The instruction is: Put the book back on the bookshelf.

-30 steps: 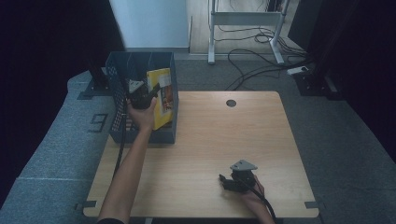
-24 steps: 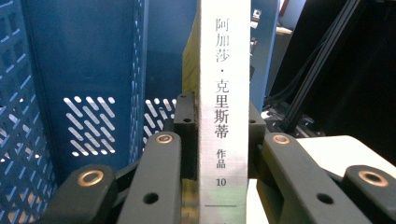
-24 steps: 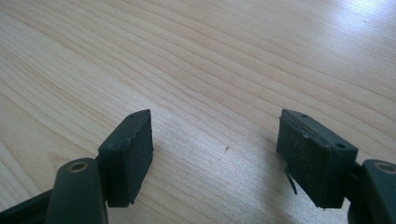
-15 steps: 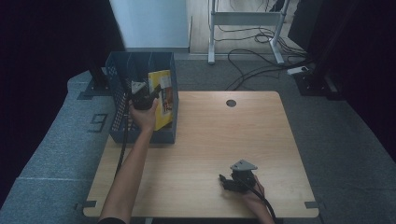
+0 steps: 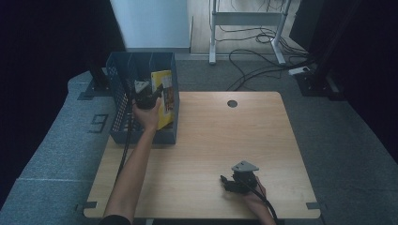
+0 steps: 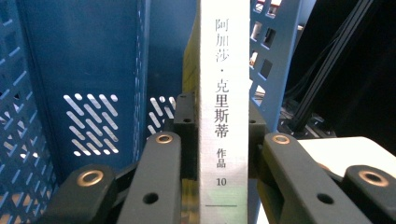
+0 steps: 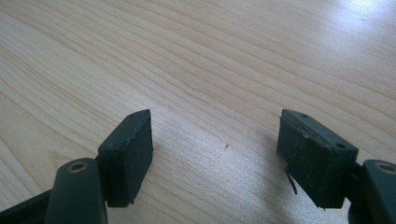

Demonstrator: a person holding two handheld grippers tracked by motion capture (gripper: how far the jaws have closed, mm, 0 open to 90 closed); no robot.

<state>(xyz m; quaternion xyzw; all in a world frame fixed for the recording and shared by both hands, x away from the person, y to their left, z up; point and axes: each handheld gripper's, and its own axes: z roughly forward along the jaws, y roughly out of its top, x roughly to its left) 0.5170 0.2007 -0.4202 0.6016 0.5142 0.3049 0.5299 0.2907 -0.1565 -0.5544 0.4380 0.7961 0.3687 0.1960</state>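
Book (image 6: 223, 107) upright, spine clamped in left gripper (image 6: 222, 140) | left arm stretched into blue crate (image 5: 120, 123), dividers close beside | right gripper (image 7: 217, 154) agape, empty, low over desk (image 5: 225, 140)

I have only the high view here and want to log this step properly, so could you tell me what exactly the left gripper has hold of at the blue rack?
Observer: The left gripper is shut on a book, pads pressed on either side of its white spine, which bears printed characters.
Operator: Thank you. Is the book inside the blue rack?
Observer: In the left gripper view the rack's slotted blue walls stand right behind and beside the spine.
Operator: And the right gripper, is it holding anything?
Observer: No, its jaws stand open over the bare wooden table, with nothing between them.
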